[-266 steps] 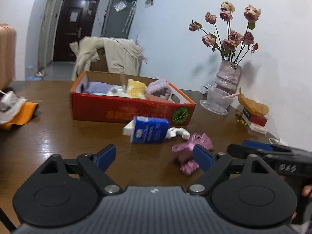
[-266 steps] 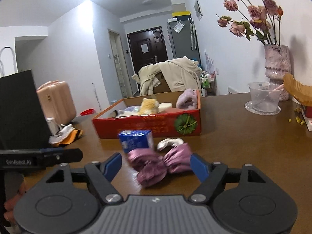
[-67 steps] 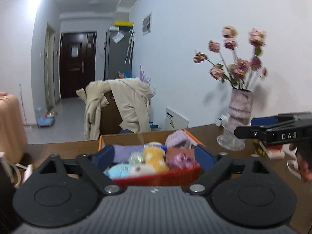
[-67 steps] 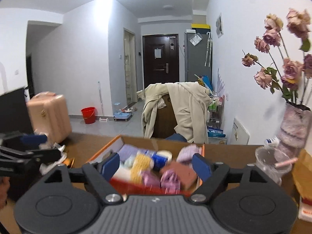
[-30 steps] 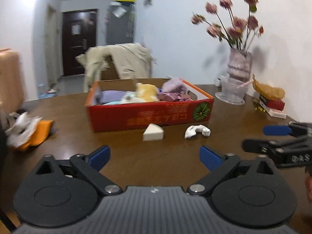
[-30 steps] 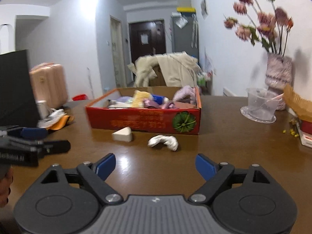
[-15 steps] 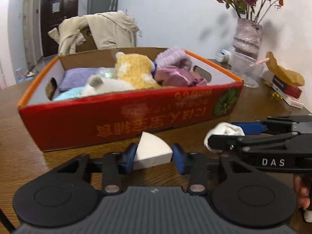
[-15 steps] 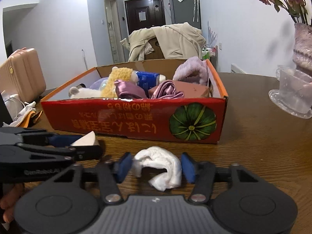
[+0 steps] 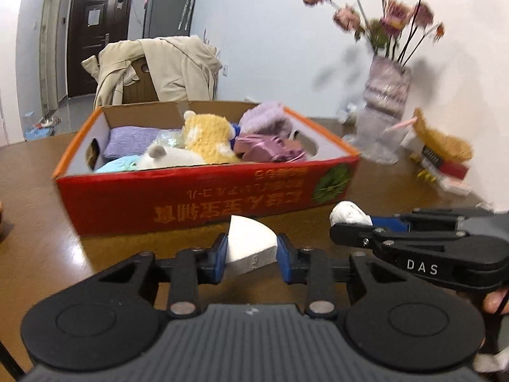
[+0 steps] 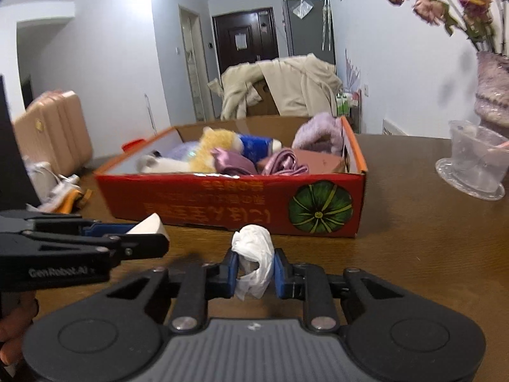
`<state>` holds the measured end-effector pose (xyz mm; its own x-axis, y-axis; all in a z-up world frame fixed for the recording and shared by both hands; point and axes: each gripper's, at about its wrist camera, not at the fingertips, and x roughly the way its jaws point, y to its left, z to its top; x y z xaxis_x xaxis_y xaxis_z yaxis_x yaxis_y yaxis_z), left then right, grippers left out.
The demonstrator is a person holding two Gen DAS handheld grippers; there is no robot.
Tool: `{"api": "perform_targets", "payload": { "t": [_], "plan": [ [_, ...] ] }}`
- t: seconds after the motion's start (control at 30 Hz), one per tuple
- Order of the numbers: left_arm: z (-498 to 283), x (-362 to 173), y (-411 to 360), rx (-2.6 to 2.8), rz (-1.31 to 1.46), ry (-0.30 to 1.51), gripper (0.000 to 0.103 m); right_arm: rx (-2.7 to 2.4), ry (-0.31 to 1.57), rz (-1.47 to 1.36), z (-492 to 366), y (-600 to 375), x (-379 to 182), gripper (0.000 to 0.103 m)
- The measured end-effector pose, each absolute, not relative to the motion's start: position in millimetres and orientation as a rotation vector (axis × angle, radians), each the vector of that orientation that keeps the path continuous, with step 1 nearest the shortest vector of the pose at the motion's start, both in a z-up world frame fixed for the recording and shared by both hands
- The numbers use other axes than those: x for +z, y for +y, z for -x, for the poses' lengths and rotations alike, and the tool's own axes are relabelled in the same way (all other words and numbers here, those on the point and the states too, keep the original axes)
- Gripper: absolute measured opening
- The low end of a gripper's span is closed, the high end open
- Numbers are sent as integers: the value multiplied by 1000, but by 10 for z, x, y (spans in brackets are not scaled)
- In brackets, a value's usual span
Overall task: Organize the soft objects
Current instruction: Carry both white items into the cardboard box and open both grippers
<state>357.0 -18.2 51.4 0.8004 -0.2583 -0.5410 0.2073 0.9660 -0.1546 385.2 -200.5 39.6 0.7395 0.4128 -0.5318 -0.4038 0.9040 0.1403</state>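
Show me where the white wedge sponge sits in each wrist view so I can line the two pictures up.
Left wrist: the white wedge sponge is at lower centre, clamped in the left claw.
Right wrist: the sponge shows at lower left, only its tip peeking above the left claw.
Shared landmark: the red cardboard box just behind it in both.

Vase (image 9: 383, 121) w/ flowers (image 9: 381, 16) standing on table (image 10: 429, 238) nr wall; coat (image 9: 171, 67) hanging over chair; suitcase (image 10: 52, 130) sitting at left.

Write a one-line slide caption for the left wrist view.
Left gripper shut on a white wedge sponge before the red cardboard box of plush toys; right gripper holds a crumpled white cloth.
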Motion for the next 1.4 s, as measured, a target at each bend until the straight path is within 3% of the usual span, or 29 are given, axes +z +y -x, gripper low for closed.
{"api": "perform_targets", "payload": {
  "t": [0.37, 0.7, 1.0, 1.3, 1.37, 1.4],
  "plan": [
    [-2222, 976, -9, -189, 194, 505, 32, 390, 543, -66, -2582, -2453, 753, 22],
    [-1999, 1275, -6, -202, 153, 413, 33, 429, 472, -68, -2308, -2432, 997, 22],
    [-3271, 1641, 348, -153, 162, 390, 34, 435, 438, -53, -3485, -2336, 1353, 23],
    [-4996, 1198, 671, -44, 143, 595, 34, 401, 741, -15, -5147, -2049, 1070, 23],
    [-5216, 1061, 717, -19, 128, 642, 37, 374, 807, 8, -5369, -2005, 965, 26],
    [-5318, 1003, 736, -8, 129, 669, 43, 360, 827, 20, -5441, -1990, 925, 31]
  ]
}}
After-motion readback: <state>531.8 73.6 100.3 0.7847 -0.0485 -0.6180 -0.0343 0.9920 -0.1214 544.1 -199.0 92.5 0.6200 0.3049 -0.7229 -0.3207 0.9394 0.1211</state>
